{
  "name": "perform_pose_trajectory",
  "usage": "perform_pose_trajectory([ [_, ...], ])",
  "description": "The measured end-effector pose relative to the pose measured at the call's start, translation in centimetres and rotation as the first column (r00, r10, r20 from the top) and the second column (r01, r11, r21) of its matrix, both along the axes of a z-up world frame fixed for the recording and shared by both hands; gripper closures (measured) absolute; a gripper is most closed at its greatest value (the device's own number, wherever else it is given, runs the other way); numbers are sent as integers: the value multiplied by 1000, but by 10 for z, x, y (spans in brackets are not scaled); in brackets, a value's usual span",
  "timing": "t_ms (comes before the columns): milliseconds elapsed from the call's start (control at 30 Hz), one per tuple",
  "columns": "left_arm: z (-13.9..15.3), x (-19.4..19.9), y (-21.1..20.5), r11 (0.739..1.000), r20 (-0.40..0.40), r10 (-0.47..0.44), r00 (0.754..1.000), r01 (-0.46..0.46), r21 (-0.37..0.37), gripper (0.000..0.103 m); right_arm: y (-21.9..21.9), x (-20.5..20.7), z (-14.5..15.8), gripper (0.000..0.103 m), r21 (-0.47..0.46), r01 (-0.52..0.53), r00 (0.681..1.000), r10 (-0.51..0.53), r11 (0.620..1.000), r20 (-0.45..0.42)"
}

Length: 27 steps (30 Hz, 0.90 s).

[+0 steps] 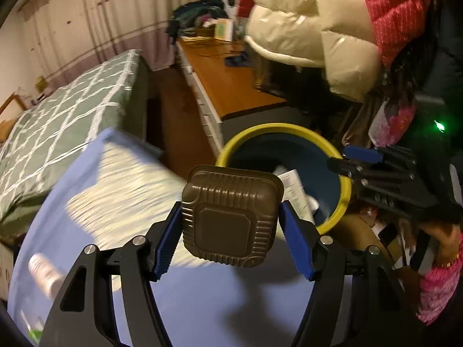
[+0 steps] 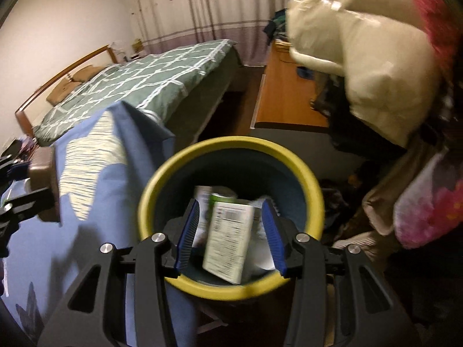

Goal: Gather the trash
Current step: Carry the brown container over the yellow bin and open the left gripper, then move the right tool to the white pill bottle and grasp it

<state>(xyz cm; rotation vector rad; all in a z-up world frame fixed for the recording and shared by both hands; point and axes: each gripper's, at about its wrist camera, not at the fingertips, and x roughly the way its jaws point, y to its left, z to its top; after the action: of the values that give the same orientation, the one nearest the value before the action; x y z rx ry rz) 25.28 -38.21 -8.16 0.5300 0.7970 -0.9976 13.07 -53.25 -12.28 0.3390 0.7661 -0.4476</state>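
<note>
Carrying brown plastic tray [image 1: 231,217] in L gripper [image 1: 230,238], pads clamped on both sides, near yellow-rimmed bin [image 1: 345,185] but over the blue cloth [image 1: 202,303]. R gripper [image 2: 231,232] over bin w/ white carton [image 2: 228,240] between its pads; can't tell if pinched or loose. Tip: get tray fully past rim, tilt, then let go.

Dim, warm light; motion blur; fisheye bending

left wrist: we looked down along its fingers, table edge close.
right wrist: we looked down into bin [image 2: 230,144].
shared: bin [image 1: 285,128], bed [image 1: 66,115].
</note>
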Motion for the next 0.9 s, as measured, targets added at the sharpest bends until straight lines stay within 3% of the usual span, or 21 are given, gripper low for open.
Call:
perform_pose_trajectory([
  [267,-28,-1,-76,998,-27,-29,999,30,48,35,-26,-31,-3,59,-2,63,998,-63,998,4],
  [367,-36,2,-85,999,-32,-1,999,3,53,16,-32,-40,-2,57,-10,91,996,-91,996,5],
  [467,-33,6,-82,999,-39,33,999,-32,24,16,-36,-44,-3,56,-7,105,994,-105,994,8],
  [700,4,2,2,983,-26,138,990,-140,-115,13,-27,-41,-2,56,-1,73,997,-73,997,16],
  [800,16,2,67,952,-34,239,970,-241,-188,12,-14,-29,2,56,10,21,999,-21,1000,30],
  [900,18,2,141,901,-28,373,928,-369,-228,12,1,-17,7,56,-9,-15,999,15,1000,30],
])
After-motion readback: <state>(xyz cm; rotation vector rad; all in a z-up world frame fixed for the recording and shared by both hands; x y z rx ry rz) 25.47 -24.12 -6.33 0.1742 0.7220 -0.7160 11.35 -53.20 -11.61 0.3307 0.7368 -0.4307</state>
